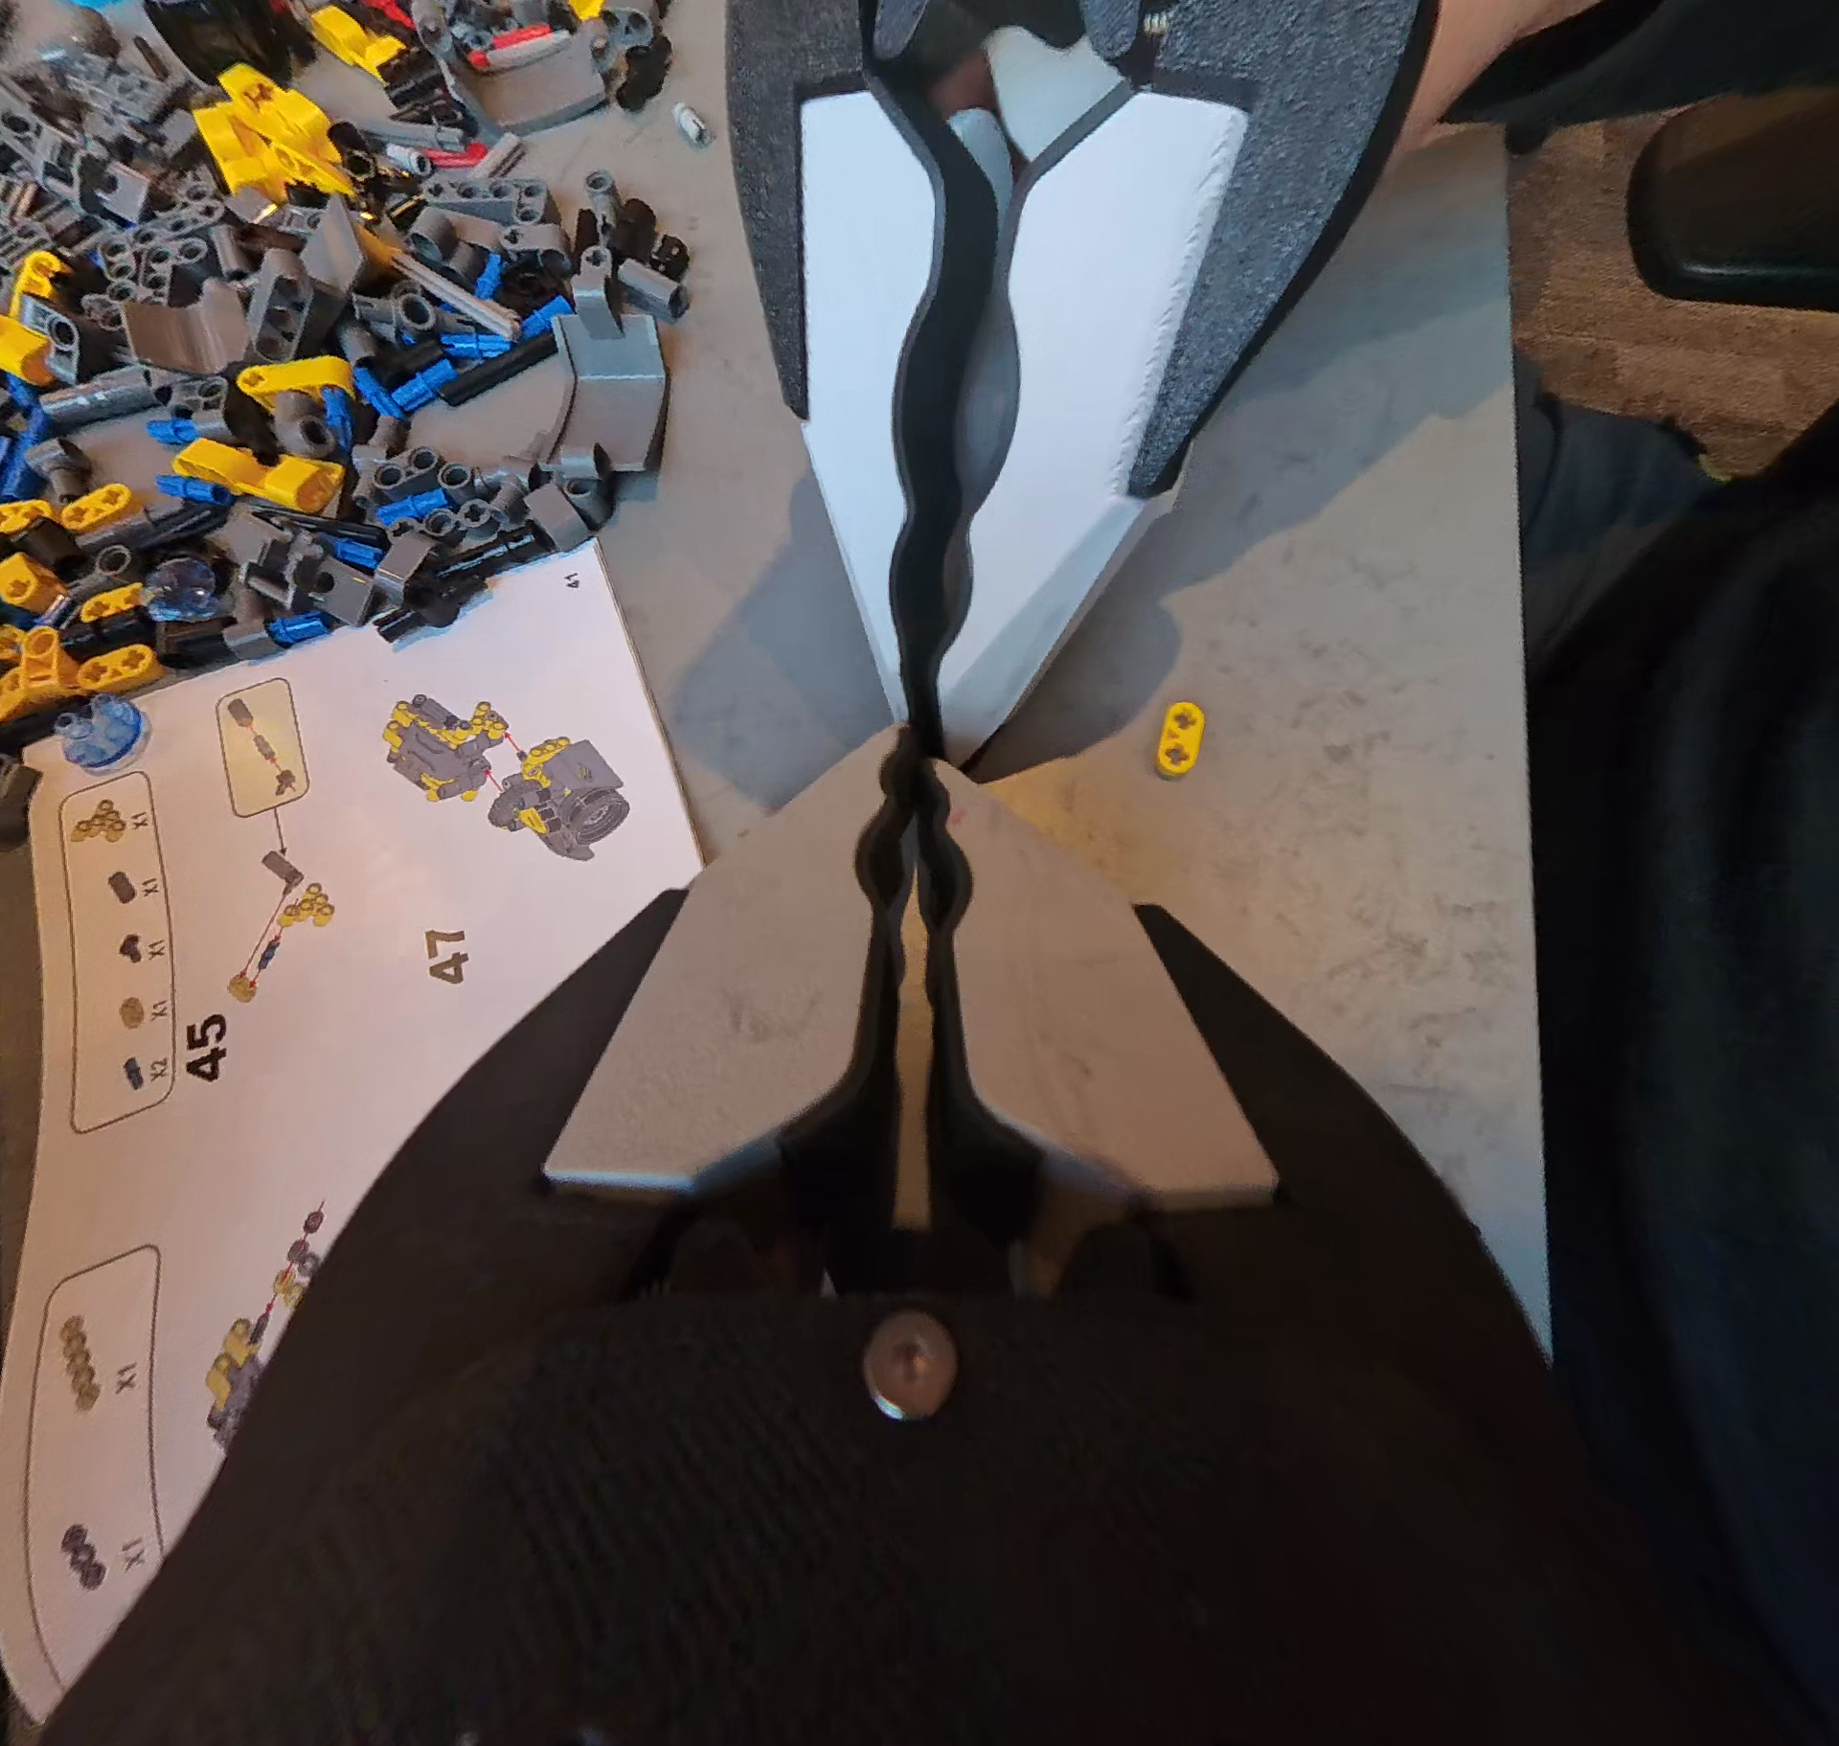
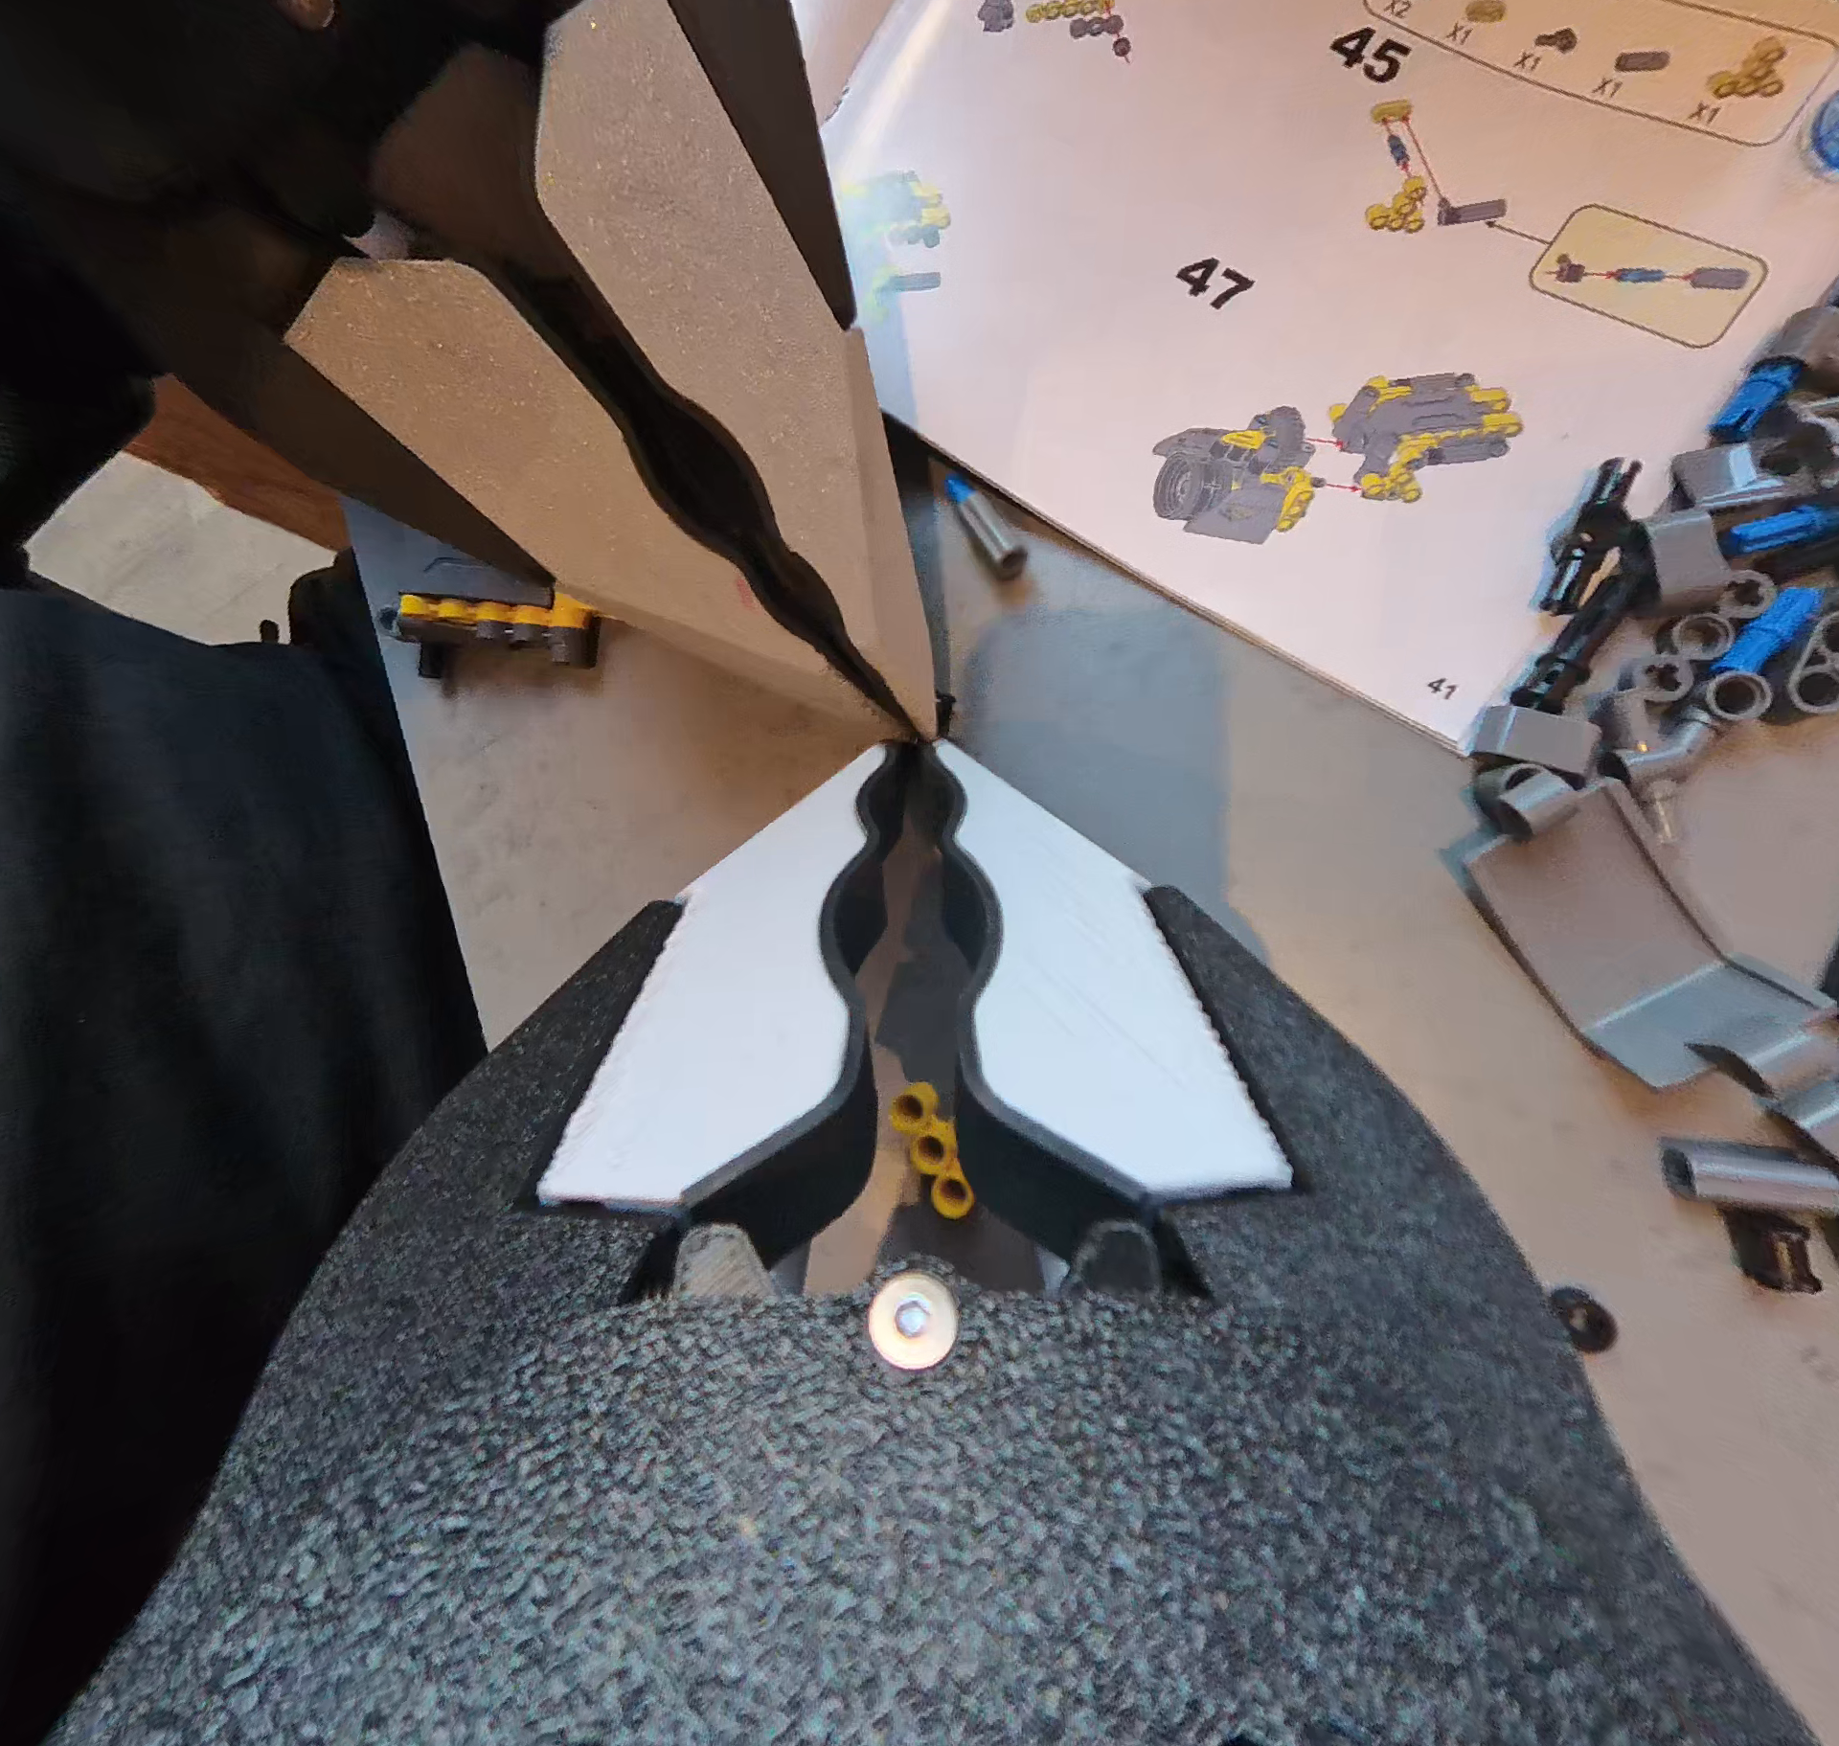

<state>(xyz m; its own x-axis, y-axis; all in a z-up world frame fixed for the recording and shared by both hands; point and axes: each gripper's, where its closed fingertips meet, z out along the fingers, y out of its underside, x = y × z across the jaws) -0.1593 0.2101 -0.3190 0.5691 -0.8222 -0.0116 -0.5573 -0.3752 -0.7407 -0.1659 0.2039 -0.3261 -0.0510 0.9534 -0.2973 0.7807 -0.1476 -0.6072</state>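
Observation:
My left gripper, with grey fingers, is shut, its jaws closed along their wavy black pads. My right gripper, with white fingers, is shut too. The two meet tip to tip just above the grey table. In the left wrist view the right gripper comes down from the top. In the right wrist view the left gripper comes in from the upper left. I cannot tell if anything small is pinched at the tips. A small yellow two-hole beam lies just right of the tips. A yellow holed piece shows through the right fingers' gap.
An open instruction booklet lies beside the tips. A pile of grey, yellow, blue and black building pieces lies beyond it. A grey pin, a yellow-black assembly and a curved grey panel lie loose. The table edge is close.

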